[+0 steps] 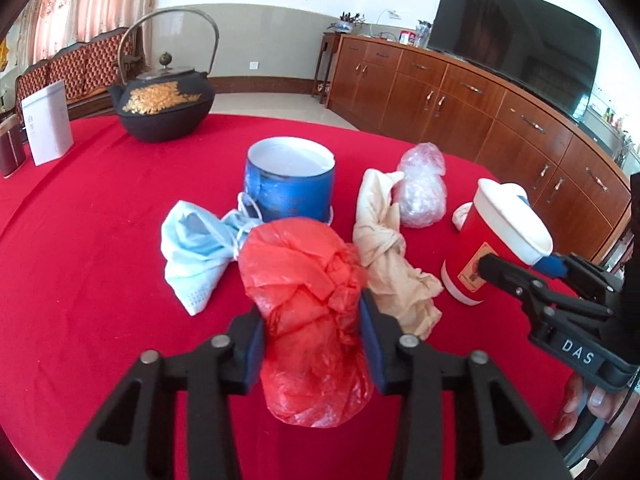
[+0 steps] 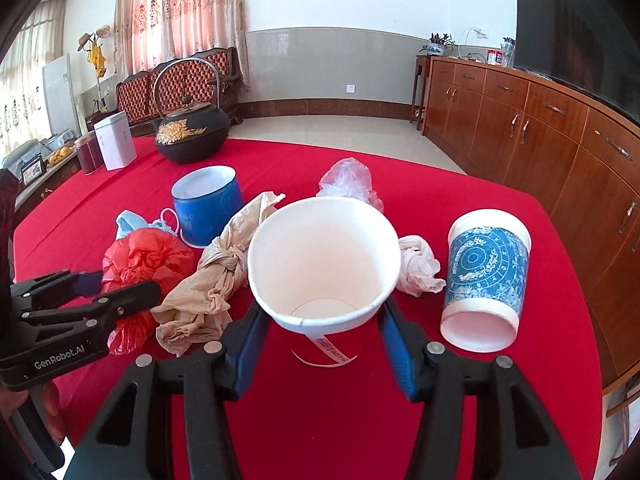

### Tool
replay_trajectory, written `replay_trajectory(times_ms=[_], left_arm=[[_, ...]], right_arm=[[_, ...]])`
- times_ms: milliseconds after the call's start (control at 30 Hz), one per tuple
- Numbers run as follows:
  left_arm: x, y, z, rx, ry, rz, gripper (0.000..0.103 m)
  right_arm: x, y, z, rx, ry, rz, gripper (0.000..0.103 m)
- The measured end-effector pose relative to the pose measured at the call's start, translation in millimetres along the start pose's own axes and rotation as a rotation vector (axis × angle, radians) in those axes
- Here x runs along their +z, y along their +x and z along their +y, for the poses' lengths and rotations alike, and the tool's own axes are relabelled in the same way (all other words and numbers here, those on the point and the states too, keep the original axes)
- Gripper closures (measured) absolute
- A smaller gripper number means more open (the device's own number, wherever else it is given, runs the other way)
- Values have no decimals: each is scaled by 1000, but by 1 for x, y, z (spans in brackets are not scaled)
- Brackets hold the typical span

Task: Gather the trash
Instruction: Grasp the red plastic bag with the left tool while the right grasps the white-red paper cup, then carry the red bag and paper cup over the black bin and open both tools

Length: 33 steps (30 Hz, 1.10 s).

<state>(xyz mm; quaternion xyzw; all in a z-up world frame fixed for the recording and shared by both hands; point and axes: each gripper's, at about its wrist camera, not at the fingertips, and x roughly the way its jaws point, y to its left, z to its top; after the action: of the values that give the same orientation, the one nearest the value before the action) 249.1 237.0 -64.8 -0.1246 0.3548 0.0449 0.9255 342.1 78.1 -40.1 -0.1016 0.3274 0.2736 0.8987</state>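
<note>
Red plastic fills the space between the left gripper's (image 1: 312, 344) blue pads: a crumpled red bag (image 1: 308, 320), pinched at its middle where it is narrow enough to take, its lower end bulging out toward the camera. The pads press into both flanks, so I read this as a clamped hold on the bag. The right gripper (image 2: 324, 336) does the same with a red paper cup (image 2: 324, 264), its pads against the cup's sides just under the white rim, which keeps the open mouth tilted toward the lens (empty inside, as far as I can see).

Just beyond the left jaws lie a knotted beige bag (image 1: 388, 256) to their right and a pale blue face mask (image 1: 196, 248) to their left. Farther out stands an open blue tub (image 1: 290, 184), likely the place for the rubbish. To the right of the right jaws a crumpled tissue (image 2: 418, 266) touches nothing, and a patterned blue cup (image 2: 484, 284) lies tipped beside it. A clear bag (image 2: 350, 180) sits behind, all on the red tablecloth (image 2: 460, 392).
</note>
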Motion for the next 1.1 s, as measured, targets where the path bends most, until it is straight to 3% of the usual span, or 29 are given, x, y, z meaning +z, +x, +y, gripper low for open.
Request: replay_trajectory(times_ms=[233,500,1100], left_arm=[[4,-23,-4,6,15,-63,63],[6,-42,-36,-18,76,-89,63],[-29,-100,-156,-161,219,-120,63]], right_arm=[[-4,-20,-2,-11,3,-40,50],[-20,-66,-27,-61,29,-78,50],[-87,-222,-113,-269,127,-146,50]])
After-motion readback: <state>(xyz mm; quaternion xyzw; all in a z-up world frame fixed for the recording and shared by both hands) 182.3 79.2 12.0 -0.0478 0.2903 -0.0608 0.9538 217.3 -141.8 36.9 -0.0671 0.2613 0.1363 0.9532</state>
